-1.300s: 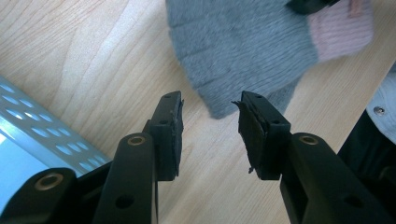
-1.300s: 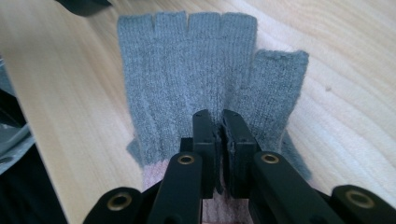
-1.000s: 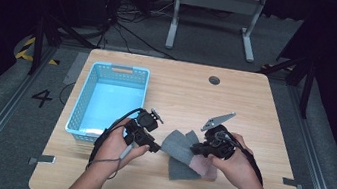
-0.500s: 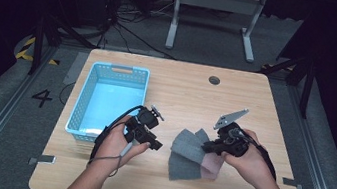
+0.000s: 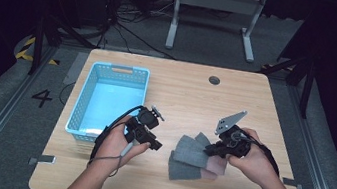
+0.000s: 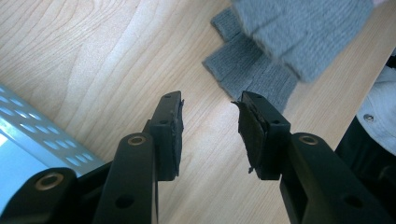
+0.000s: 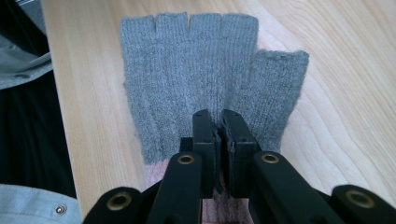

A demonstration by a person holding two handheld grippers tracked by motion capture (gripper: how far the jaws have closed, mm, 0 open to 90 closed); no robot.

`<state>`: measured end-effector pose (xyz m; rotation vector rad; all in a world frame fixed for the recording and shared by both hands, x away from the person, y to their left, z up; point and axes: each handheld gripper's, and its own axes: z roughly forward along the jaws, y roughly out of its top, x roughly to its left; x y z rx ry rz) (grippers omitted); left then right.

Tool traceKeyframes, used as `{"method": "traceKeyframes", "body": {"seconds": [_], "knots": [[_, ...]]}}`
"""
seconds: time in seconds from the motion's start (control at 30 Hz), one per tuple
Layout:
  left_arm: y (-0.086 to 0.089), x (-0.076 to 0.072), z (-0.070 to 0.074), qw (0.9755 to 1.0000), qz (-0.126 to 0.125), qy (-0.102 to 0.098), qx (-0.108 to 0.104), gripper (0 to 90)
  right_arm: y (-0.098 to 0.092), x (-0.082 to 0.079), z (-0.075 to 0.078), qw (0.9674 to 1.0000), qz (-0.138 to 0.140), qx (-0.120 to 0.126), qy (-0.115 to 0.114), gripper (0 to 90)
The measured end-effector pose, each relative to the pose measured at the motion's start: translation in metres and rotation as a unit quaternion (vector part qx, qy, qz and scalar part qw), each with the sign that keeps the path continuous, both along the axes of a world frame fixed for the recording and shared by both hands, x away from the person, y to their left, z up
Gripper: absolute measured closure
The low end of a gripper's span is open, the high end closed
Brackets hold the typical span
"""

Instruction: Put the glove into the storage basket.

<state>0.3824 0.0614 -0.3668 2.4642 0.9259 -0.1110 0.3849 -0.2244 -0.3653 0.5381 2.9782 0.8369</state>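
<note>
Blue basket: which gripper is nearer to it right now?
Left. The left gripper sits open just off the blue basket's near right corner. The right gripper is farther right, shut on a grey glove.

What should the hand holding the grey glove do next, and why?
Probably carry the top grey glove over toward the blue basket. The right gripper is already shut on it near its pink cuff, the left gripper waits open, and the basket sits across the table.
</note>
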Motion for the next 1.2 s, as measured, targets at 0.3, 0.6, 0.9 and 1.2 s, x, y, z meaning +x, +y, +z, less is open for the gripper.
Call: {"method": "traceKeyframes", "body": {"seconds": [0.3, 0.6, 0.9, 1.2], "knots": [[0.001, -0.001, 0.000, 1.0000, 0.000, 0.001, 0.000, 60.5, 0.011, 0.000, -0.014, 0.9981, 0.060, -0.016, 0.001, 85.2], [0.000, -0.001, -0.001, 1.0000, 0.001, 0.001, 0.004, 60.5, 0.012, 0.001, -0.023, 0.9963, 0.082, -0.026, 0.001, 85.2], [0.000, -0.002, -0.002, 1.0000, 0.000, 0.003, 0.005, 60.5, 0.017, 0.002, -0.029, 0.9951, 0.090, -0.041, 0.006, 85.2], [0.000, -0.002, -0.002, 1.0000, 0.000, 0.004, 0.005, 60.5, 0.020, 0.004, -0.033, 0.9932, 0.107, -0.046, 0.007, 85.1]]}}
